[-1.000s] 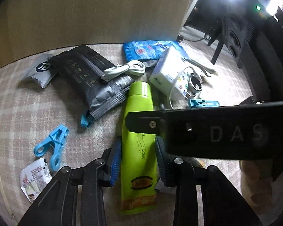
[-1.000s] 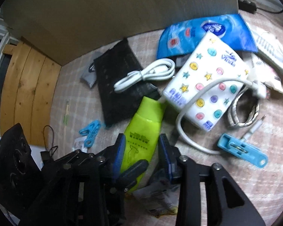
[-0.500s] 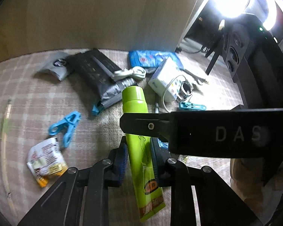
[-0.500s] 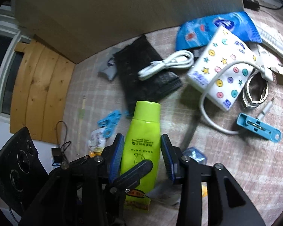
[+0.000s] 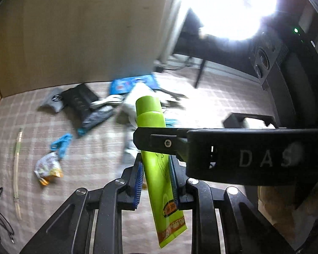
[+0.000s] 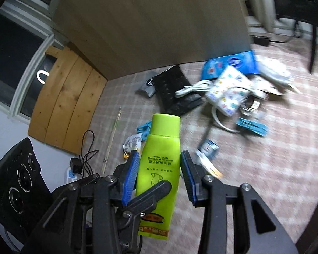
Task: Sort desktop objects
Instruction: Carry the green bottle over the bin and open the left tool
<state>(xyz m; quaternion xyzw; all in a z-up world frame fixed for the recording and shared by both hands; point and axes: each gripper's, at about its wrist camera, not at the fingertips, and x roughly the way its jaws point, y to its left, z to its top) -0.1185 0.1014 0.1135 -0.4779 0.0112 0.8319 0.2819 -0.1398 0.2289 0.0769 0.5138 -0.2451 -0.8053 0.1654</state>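
Left gripper (image 5: 155, 180): blue pads are pressing both narrow sides of the lime-green hand cream tube (image 5: 156, 148), closed firmly on it. The tube is hanging clear of the desk, cap pointing away and crimped end toward the camera, tilted slightly.

Right gripper (image 6: 160, 175): blue-padded fingers are standing a little apart on either side of the same tube (image 6: 161, 165). The left pad is sitting just beside the tube's edge and the right pad is showing a narrow gap; contact cannot be confirmed from this view. The dark body of the right gripper is crossing in front of the tube in the left wrist view.

Desk (image 5: 91, 165), covered in a pale checked cloth, is lying below, its contents blurred:
- Crumpled snack wrapper (image 5: 47, 170), nearest, left side.
- Light blue clothes peg (image 5: 61, 142), just beyond the wrapper.
- Thin pale stick (image 5: 17, 169), lying near the left edge.
- Second blue clip (image 6: 252, 126), right side, beside a looping white cord.
- Black pouch (image 6: 176, 91), with a coiled white cable (image 6: 194, 87) resting on its far end.
- Small grey packet (image 6: 148, 84), touching the pouch's left corner.
- White tissue pack with coloured dots (image 6: 229, 95), right of the pouch.
- Blue wipes packet (image 6: 229, 63), farthest, near the beige upright panel (image 6: 148, 21).
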